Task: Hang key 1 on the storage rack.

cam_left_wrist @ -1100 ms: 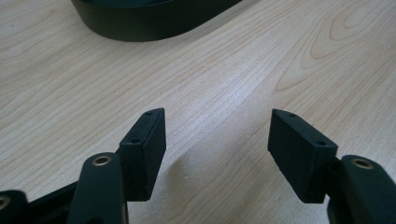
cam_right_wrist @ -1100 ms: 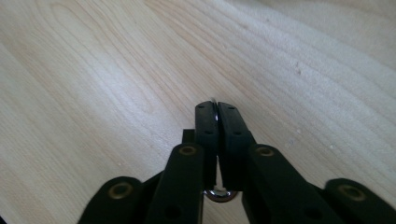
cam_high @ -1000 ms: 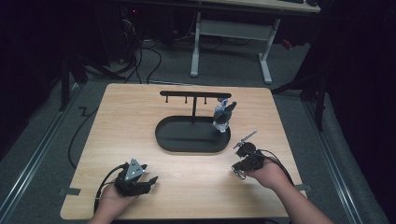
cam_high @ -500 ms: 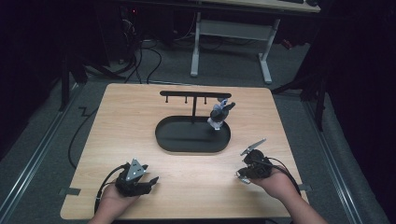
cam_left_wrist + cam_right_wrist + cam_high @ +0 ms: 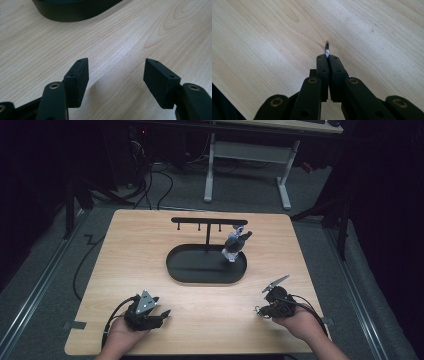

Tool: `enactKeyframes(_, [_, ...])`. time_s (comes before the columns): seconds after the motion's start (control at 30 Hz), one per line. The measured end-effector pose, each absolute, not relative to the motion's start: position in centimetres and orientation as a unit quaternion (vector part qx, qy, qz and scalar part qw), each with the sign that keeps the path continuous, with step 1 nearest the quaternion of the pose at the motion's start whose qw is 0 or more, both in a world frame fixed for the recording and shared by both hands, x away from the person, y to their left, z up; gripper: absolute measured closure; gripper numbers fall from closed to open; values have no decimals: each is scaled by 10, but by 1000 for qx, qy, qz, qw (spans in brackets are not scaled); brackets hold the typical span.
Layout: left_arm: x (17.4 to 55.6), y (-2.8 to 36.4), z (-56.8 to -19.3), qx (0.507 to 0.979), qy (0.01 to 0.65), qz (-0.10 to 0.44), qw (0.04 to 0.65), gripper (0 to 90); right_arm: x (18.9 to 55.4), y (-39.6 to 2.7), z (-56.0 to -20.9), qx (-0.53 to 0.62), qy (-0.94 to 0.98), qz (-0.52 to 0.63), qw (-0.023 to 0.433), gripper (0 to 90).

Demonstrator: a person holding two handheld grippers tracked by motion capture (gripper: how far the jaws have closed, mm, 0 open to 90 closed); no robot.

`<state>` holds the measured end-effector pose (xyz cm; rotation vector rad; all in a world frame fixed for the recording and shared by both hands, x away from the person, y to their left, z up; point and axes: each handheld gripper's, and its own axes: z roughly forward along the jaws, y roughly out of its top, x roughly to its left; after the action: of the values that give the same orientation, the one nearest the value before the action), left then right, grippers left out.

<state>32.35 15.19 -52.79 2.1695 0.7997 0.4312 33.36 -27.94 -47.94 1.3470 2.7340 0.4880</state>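
A black oval tray (image 5: 186,269) in the middle of the wooden table carries a T-shaped rack (image 5: 207,221) with small hooks. A grey and white keychain figure (image 5: 235,244) hangs at the rack's right end. My right gripper (image 5: 262,308) rests near the front right edge, shut on a thin metal ring (image 5: 327,48) that sticks out edge-on past the fingertips of the right gripper (image 5: 327,57). My left gripper (image 5: 161,315) lies at the front left, open, with only bare wood between its pads (image 5: 116,72). The tray's edge (image 5: 75,12) lies ahead of the left gripper.
The table's front edge (image 5: 200,353) runs just under both hands. A cable (image 5: 85,265) hangs off the left side. A white-legged desk (image 5: 245,170) stands on the floor beyond the table.
The right gripper has drawn back from the tray toward the front right edge, still shut on the ring. The left gripper has stayed put.
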Motion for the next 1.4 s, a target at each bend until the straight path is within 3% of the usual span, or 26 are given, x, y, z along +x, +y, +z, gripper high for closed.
enactKeyframes(0.5, [324, 153, -527, 850, 314, 172, 386, 379, 334, -279, -480, 426, 892, 149, 35, 890])
enactKeyframes(1.4, [323, 155, -526, 845, 316, 176, 395, 381, 349, -270, -433, 424, 882, 200, 42, 890])
